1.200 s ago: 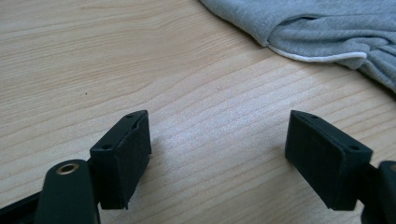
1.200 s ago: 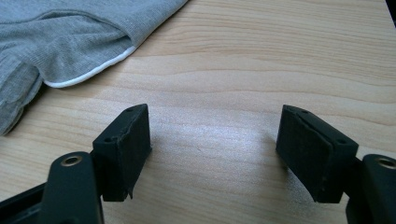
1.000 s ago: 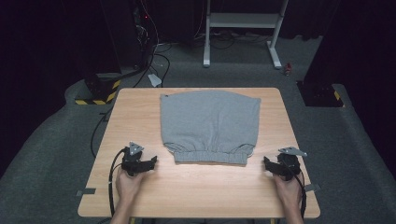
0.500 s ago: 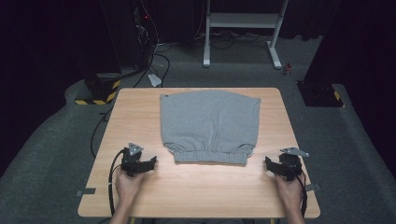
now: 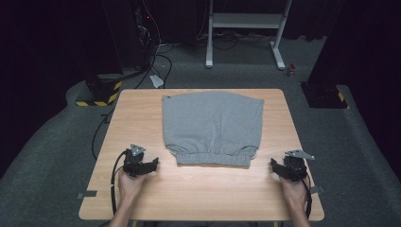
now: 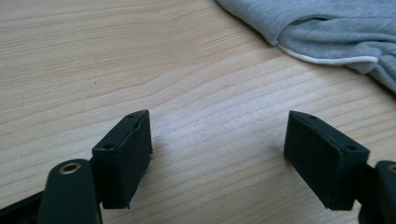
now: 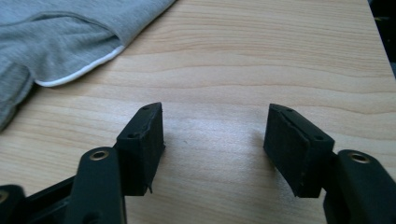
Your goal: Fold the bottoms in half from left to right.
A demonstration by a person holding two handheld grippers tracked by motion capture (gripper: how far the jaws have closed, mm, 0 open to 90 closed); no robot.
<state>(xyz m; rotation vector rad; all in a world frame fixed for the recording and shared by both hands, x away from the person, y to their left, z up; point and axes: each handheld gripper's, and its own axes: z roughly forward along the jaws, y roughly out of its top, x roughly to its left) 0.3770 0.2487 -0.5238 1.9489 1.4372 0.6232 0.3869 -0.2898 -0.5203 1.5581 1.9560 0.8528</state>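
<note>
Nothing shifted on the table since the earlier frames — grey shorts (image 5: 212,126) lying where they lay, both hands parked in the same spots; only change is at the right gripper (image 5: 276,165), jaws just been closing a little, with bare wood and no cloth between them.

Shorts flat at the middle of the wooden table (image 5: 142,109), long axis running away from the person, gathered waistband at the near edge. Waistband lying between the two grippers and slightly beyond them. Left gripper (image 5: 153,164) just beside the near left corner of the cloth, jaws pointing in toward it — seemingly the nearer of the two. Right gripper a bit farther off the near right corner, also pointing inward. Both released, jaws apart, gripping nothing, resting low on the tabletop.

Left gripper view: folded corner with a white trim edge (image 6: 327,59) up and to the right of the jaws, not touching. Right gripper view: same kind of trim (image 7: 79,70) up and to the left.

Hard to make out: how many layers at each corner, and whether the far hem hides a fold. Surroundings dark; floor clutter beyond the table unclear.
</note>
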